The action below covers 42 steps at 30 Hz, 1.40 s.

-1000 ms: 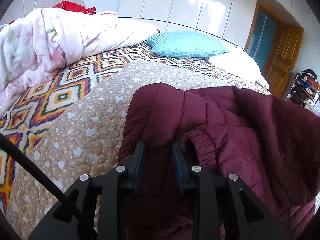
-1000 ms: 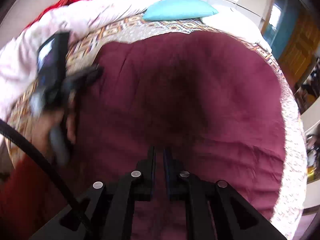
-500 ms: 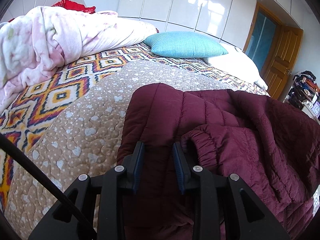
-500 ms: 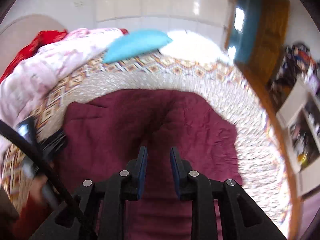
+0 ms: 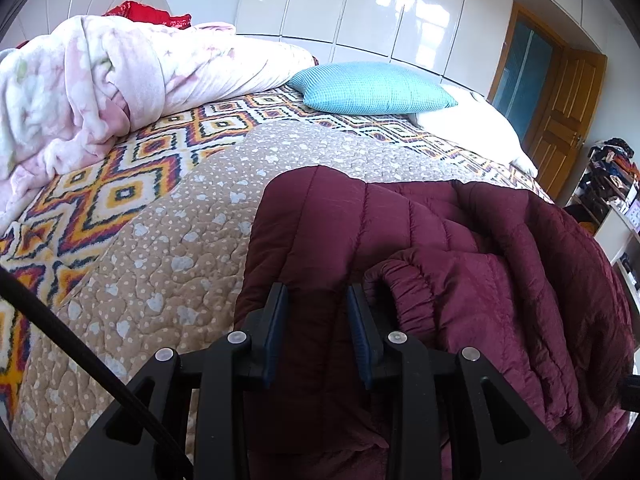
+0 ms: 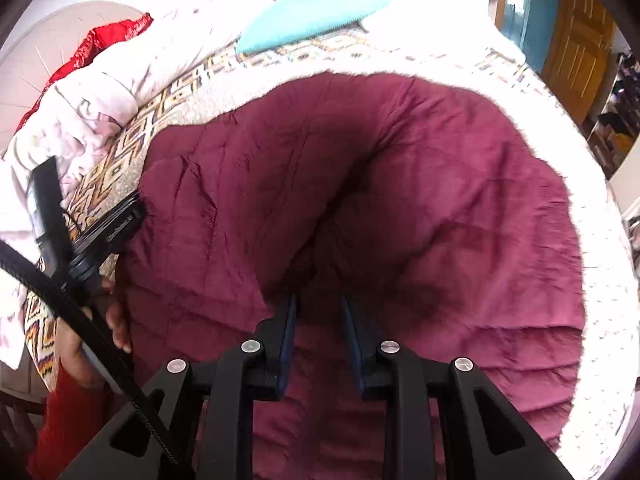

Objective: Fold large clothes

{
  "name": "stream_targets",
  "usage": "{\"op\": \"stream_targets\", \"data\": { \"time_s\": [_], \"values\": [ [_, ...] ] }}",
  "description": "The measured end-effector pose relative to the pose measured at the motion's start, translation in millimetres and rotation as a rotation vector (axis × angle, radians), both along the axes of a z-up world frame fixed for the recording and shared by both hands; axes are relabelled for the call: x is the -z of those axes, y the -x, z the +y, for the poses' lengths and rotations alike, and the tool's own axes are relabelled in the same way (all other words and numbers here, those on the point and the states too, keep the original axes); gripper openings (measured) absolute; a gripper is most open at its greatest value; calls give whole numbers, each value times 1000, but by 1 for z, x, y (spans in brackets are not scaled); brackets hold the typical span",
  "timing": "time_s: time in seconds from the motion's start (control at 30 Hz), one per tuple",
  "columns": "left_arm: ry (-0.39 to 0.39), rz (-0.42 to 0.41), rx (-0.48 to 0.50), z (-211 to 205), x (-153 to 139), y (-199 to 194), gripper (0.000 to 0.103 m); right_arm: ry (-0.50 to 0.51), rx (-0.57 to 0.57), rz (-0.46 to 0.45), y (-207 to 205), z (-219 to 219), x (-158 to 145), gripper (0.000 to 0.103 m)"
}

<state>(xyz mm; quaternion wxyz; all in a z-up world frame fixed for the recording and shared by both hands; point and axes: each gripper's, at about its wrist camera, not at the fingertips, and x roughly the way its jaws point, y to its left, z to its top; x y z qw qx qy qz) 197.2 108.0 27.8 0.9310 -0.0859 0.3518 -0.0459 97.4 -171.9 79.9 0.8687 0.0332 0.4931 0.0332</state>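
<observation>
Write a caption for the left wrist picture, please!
Left gripper poised over a maroon coat on the bed.

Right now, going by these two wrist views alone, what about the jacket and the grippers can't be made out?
- Left gripper, left wrist view: whether its pads press the maroon jacket; the fingers hide the contact.
- Jacket's near hem, both views: cut off by the bottom edge and gripper bodies.
- Right gripper, right wrist view: fabric beneath it lies in shadow and blur.
- Shelf contents: too small, at the fisheye rim.
</observation>
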Motion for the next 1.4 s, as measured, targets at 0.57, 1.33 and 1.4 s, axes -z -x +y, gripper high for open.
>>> {"op": "stream_targets", "data": {
  "time_s": [0.57, 1.33, 1.4],
  "values": [
    [-126, -54, 91, -26, -85, 125, 71, -124, 157, -101, 108, -109, -25, 41],
    [-135, 109, 54, -45, 6, 181, 75, -114, 84, -75, -8, -49, 15, 35],
    [-159, 105, 57, -49, 7, 182, 76, -122, 94, -167, 1, -52, -12, 35]
  ]
}}
